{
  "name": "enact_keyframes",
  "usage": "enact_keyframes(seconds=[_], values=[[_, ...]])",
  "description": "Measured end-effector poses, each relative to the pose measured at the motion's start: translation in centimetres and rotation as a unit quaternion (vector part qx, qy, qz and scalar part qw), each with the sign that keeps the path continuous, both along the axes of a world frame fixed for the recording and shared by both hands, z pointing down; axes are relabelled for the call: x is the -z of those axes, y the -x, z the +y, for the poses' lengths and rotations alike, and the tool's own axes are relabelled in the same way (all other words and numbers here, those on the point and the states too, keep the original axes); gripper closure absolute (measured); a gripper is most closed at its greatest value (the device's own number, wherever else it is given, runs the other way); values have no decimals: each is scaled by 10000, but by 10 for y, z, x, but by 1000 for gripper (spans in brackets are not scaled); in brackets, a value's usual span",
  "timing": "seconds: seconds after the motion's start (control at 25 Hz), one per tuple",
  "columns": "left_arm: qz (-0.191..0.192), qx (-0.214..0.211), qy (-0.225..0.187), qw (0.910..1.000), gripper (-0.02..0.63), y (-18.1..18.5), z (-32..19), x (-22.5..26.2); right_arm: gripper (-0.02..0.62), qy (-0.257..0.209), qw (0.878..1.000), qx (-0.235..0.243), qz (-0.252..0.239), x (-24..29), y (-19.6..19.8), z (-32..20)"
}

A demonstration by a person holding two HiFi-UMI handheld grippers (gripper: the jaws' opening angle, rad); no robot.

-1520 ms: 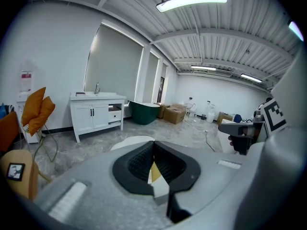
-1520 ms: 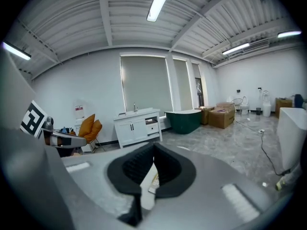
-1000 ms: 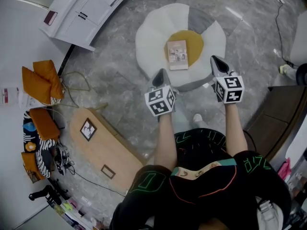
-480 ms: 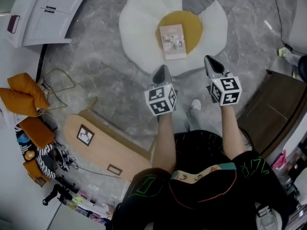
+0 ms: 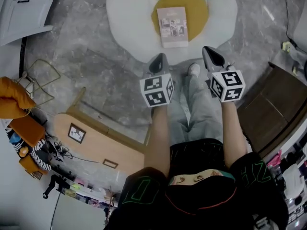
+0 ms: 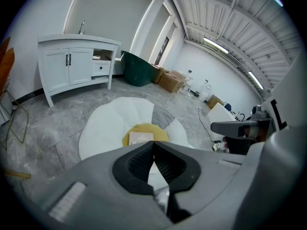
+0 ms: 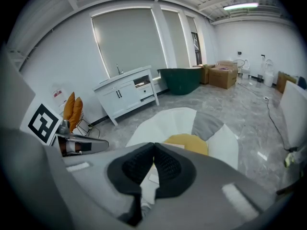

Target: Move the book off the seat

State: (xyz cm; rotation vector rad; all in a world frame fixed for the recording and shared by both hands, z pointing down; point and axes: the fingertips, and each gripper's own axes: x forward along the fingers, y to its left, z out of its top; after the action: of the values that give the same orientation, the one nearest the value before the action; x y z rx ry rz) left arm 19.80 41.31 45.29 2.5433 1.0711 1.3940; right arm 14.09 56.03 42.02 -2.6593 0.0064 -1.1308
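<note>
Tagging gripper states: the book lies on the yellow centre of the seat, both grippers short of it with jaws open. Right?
Only the jaws are wrong: the left gripper and right gripper are shut and empty, as each gripper view shows. The book does lie on the yellow centre of the seat, both grippers short of it.

Warehouse-like studio: ribbed ceiling (image 6: pixel 230 28), freestanding vanity cabinet (image 6: pixel 76 63), bathtub (image 6: pixel 139 74), cardboard boxes (image 6: pixel 171 80).
</note>
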Motion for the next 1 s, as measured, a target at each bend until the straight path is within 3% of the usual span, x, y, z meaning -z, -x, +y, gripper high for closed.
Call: enact_keyframes(seconds=[0.24,0.48,1.0], values=[[-210,-267,-187,9992,595,-5,10,-65,592,-211,9995,50,-236,-76,-9,-1],[-405,-233,1,9989,595,3,23,-123,592,-328,9981,185,-485,-134,3,1],[-709,-285,-285,9967,592,7,27,-236,592,-723,9942,-180,-773,-243,18,20]])
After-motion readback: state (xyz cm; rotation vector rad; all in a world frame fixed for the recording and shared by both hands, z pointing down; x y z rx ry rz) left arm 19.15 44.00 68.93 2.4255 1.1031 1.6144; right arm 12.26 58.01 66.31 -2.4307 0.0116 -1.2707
